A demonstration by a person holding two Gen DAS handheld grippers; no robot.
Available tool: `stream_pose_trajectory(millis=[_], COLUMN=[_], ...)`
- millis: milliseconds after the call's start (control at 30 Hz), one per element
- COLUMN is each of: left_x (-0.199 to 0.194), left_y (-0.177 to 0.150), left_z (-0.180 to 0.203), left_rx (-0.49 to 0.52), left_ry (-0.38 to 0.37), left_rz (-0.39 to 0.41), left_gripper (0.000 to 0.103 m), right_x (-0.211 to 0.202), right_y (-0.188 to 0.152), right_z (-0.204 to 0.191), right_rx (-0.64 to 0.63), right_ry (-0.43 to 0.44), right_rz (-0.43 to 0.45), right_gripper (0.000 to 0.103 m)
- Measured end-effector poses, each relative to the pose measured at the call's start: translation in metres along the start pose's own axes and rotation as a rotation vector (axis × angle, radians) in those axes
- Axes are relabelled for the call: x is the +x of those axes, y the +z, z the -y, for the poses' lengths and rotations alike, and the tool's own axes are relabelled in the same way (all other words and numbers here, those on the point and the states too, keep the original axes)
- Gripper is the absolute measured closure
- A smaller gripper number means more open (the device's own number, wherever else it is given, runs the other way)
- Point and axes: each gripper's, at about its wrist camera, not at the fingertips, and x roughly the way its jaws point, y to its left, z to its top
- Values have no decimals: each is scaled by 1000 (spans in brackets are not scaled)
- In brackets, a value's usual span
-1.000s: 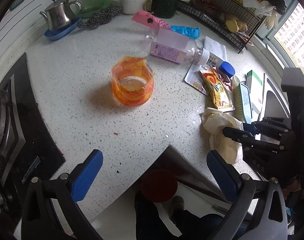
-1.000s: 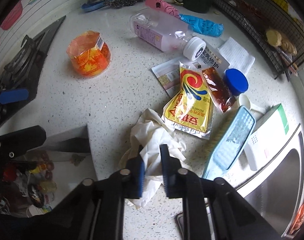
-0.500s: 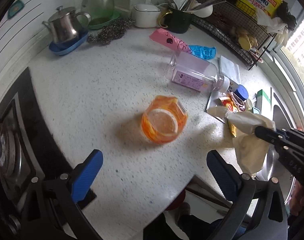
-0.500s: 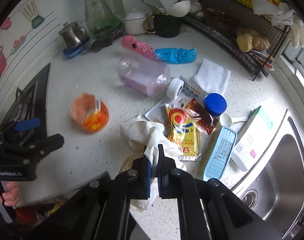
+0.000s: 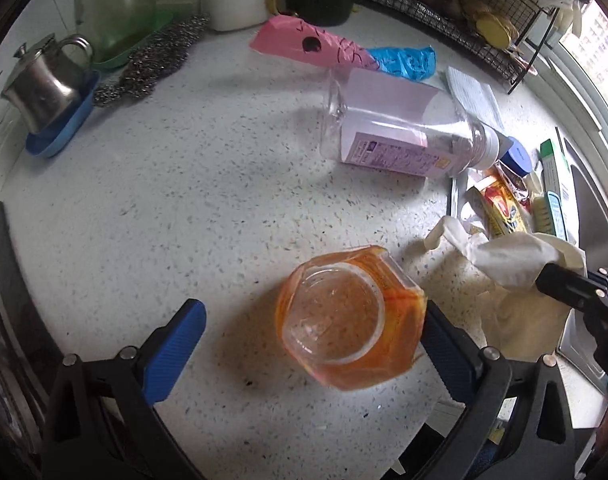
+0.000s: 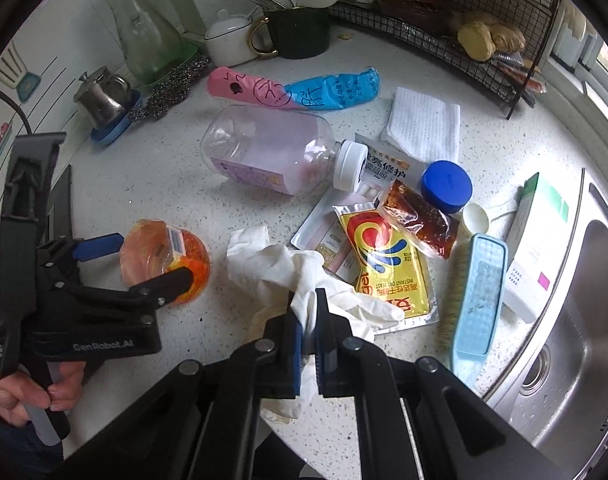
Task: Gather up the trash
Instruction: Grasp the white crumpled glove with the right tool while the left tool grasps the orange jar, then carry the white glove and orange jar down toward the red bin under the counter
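An orange plastic cup (image 5: 350, 320) stands on the speckled counter between the fingers of my open left gripper (image 5: 316, 344); the right pad is close to its side. It also shows in the right wrist view (image 6: 163, 260). My right gripper (image 6: 310, 312) is shut on a crumpled white glove (image 6: 279, 268) and holds it lifted above the counter; the glove also shows in the left wrist view (image 5: 512, 264). Further trash lies behind: a clear bottle on its side (image 6: 275, 152), a yellow yeast sachet (image 6: 388, 264), a brown sauce packet (image 6: 416, 216), and a pink and blue wrapper (image 6: 291, 88).
A blue brush (image 6: 476, 296), a blue lid (image 6: 446, 186), a white box (image 6: 536, 240) and a steel sink (image 6: 576, 340) are at the right. A teapot (image 5: 43, 88), a glass carafe (image 5: 115, 4), a dark mug (image 6: 295, 28) and a wire rack (image 6: 444, 20) line the back. A stove (image 5: 7, 320) is at the left.
My left gripper has moved forward and down over the counter, so its fingers now flank the orange cup. My right gripper has lifted the white glove off the counter.
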Motion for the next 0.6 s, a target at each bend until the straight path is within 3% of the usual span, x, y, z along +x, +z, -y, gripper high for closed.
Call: stream_pose_trajectory(millis=[33, 233, 433, 600], left_x=[2, 8, -13, -54], left_y=[0, -1, -17, -45], left_z=[0, 4, 9, 20], left_rx=[5, 17, 3, -29], left_ry=[0, 6, 48, 62], left_rz=[-2, -5, 36, 90], left_gripper=[2, 37, 37, 37], right_x=[0, -3, -21, -44], right_y=[-1, -3, -12, -26], right_z=[1, 2, 6, 5], right_rx=[4, 8, -20, -70], right_ry=[-1, 5, 24, 59], right_rz=[0, 18, 43, 76], right_gripper=[98, 98, 98, 98])
